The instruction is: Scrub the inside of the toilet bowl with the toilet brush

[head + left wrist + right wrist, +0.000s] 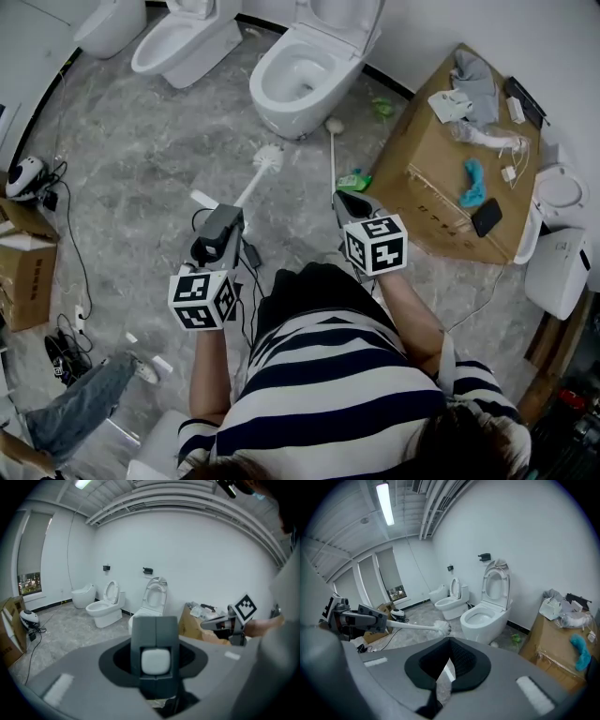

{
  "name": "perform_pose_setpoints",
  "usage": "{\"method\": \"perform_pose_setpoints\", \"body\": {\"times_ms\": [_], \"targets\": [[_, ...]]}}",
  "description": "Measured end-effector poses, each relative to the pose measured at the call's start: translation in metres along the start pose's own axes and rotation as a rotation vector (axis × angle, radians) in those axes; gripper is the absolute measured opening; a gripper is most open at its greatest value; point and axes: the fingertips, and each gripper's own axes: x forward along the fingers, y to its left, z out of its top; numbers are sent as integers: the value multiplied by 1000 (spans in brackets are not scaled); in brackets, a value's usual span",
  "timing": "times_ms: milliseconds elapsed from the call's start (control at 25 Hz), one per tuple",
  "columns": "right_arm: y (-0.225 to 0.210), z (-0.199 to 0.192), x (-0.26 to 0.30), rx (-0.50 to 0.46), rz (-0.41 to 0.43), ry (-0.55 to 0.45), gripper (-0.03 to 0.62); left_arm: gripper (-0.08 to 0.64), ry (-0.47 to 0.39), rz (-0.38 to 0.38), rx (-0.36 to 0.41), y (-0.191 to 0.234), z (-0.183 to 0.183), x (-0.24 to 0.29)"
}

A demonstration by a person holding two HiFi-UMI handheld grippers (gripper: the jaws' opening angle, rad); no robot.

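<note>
The toilet brush (269,159) has a white bristle head and a white handle, and my left gripper (217,230) is shut on that handle. The head hangs over the floor, short of the nearest toilet (300,80), whose lid is up and whose bowl is open. In the right gripper view the brush (440,628) sticks out level from the left gripper (356,618) toward the toilet (485,616). My right gripper (349,202) is shut and holds nothing. It hovers over the near end of a white ball-tipped rod (333,150) on the floor. The left gripper view shows the toilet (152,604) ahead but not the brush.
Two more toilets (183,42) stand to the left along the wall. A cardboard box (441,159) with cloths, a blue item (473,183) and a phone sits at the right. Green litter (354,180) lies beside it. Cables and boxes (23,267) are at the left.
</note>
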Motion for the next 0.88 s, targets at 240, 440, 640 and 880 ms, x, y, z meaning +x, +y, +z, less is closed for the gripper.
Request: {"method": "perform_pose_setpoints", "body": {"times_ms": [240,440,640,880], "targets": [[-32,14,30,10,6,12,-5,0,18,-7,9,-4,15,38],[-76,42,66,-11,33,9,-5,0,30,-4,20,-15,43,95],[-119,69,97,-4,61,19,-5,0,51,-7,36,-29,70,153],[-166,86,122,-15,66,41,-5,0,79,-1,35,-37,91,205]]}}
